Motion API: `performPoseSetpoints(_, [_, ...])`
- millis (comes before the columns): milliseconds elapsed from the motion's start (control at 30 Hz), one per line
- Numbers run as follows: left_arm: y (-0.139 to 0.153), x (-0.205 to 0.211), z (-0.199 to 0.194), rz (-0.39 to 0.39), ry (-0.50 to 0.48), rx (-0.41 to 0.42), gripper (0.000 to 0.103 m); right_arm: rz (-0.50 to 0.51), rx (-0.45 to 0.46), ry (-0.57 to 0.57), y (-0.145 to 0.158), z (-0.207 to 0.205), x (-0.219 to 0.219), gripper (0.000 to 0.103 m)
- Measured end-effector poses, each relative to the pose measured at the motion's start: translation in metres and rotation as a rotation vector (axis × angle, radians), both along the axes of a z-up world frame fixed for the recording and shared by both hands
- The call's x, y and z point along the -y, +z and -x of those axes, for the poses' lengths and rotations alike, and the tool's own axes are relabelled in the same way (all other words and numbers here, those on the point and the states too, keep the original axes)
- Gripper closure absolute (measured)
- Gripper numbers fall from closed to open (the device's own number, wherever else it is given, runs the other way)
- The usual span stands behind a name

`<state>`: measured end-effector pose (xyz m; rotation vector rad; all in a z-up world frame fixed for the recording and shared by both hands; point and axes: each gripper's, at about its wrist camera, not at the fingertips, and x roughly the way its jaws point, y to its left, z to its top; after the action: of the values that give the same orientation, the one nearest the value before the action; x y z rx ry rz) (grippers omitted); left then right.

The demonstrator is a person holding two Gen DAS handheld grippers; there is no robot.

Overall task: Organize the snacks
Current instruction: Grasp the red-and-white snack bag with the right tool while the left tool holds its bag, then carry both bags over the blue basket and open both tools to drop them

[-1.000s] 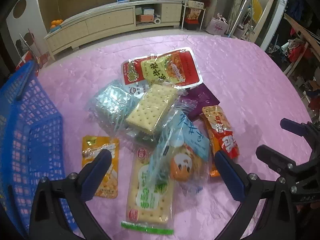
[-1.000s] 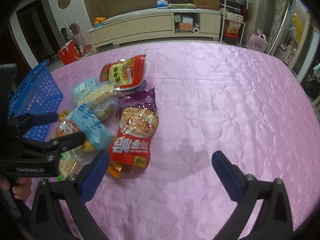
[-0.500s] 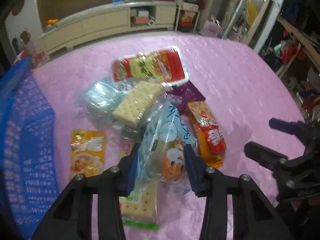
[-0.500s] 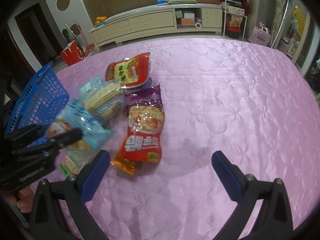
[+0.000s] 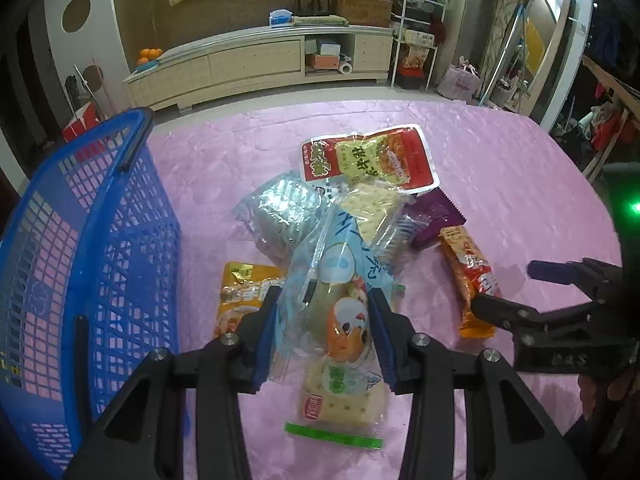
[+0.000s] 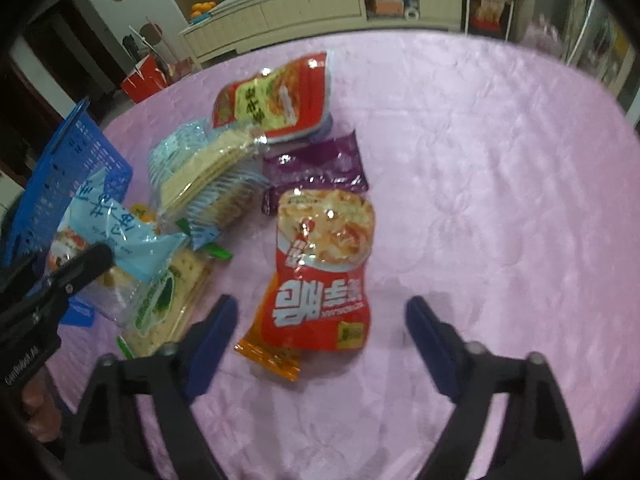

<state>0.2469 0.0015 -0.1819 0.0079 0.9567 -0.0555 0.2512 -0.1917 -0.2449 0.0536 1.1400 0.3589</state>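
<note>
Pink quilted tablecloth [image 5: 500,168], long cream sideboard [image 5: 256,64] behind, blue basket [image 5: 100,240] at left edge. Left gripper [image 5: 324,320] pinching light-blue snack bag [image 5: 340,280] above pile. Right gripper [image 6: 320,320] spread, just closing, over red packet [image 6: 324,272], not touching.

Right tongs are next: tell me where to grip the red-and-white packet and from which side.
Grip the red-and-white packet across its narrower lower end, coming from above. It lies flat on the pink cloth, and the open right tongs already straddle that end.

Basket [image 5: 120,216] blue lattice — cloth [image 6: 480,160] pink, floral-quilted — held bag [image 5: 344,280] pale blue, orange cartoon.
</note>
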Motion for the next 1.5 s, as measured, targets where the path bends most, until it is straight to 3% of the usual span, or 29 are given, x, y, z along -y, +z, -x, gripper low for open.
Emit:
performPoseSetpoints(133, [-0.002,-0.002,-0.001,0.008,-0.006,-0.003,0.063,-0.037,-0.027,0.017,-0.006,-0.006,0.001,0.04])
performPoseSetpoints(200, [-0.003,0.0,-0.002,0.005,-0.011,-0.004,0.063,-0.062,-0.044,0.026,-0.008,-0.006,0.003,0.044])
performPoseSetpoints(700, [-0.005,0.008,0.003,0.008,-0.043,-0.022,0.063,-0.166,-0.097,0.03,-0.004,-0.019,0.009,0.044])
performPoseSetpoints(800, [-0.005,0.01,0.002,0.006,-0.045,-0.024,0.063,-0.138,-0.072,0.04,-0.001,-0.015,-0.001,0.056])
performPoseSetpoints(1000, [-0.001,0.016,0.006,0.003,-0.054,-0.021,0.063,-0.098,0.003,0.05,0.019,0.001,0.0,0.066])
performPoseSetpoints(1200, [0.013,0.02,0.018,0.007,-0.062,-0.004,0.063,-0.076,0.051,0.079,0.043,0.026,0.003,0.067])
performPoseSetpoints(1500, [0.058,0.014,0.056,0.037,-0.063,0.071,0.063,-0.046,0.135,0.125,0.088,0.067,-0.013,0.067])
